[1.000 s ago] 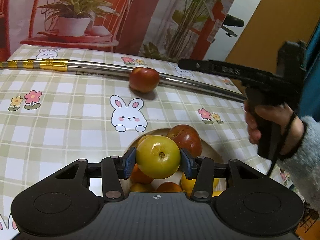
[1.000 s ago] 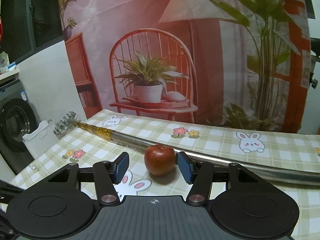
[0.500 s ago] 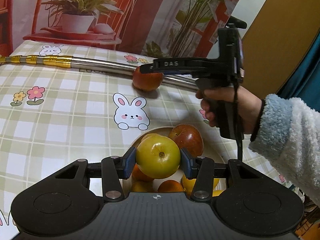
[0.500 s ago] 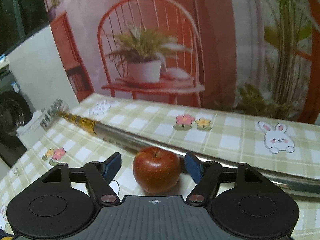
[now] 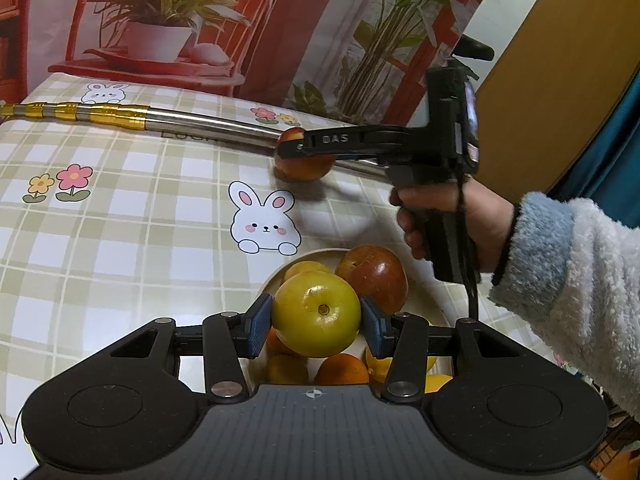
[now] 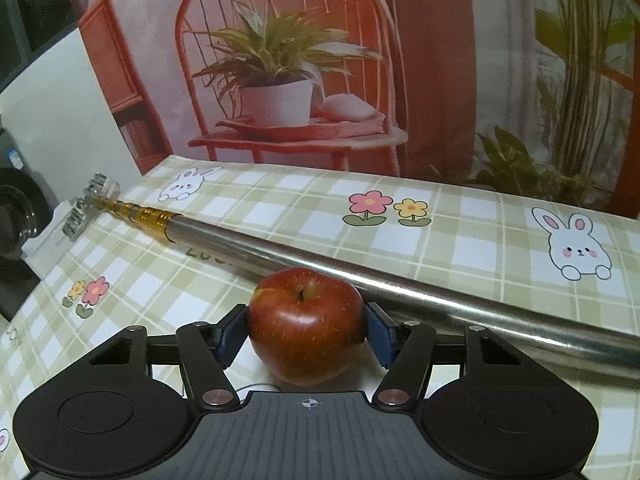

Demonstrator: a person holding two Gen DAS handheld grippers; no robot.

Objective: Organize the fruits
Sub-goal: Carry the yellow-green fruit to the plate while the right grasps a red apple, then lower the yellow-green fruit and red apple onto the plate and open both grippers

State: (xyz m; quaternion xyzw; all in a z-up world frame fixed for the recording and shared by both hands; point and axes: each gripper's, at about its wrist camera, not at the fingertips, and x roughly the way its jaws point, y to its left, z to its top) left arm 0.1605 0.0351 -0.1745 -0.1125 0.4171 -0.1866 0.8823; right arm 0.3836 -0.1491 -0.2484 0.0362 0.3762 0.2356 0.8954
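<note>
The left tongs are gripping a yellow apple above the fruit bowl at lower centre, while the right tongs are clamping the red apple on the table against the metal pole.

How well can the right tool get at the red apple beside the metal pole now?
Probably yes: the right tool already has the red apple between its pads, and the metal pole lies behind it, not blocking.

"DAS" on right gripper
</note>
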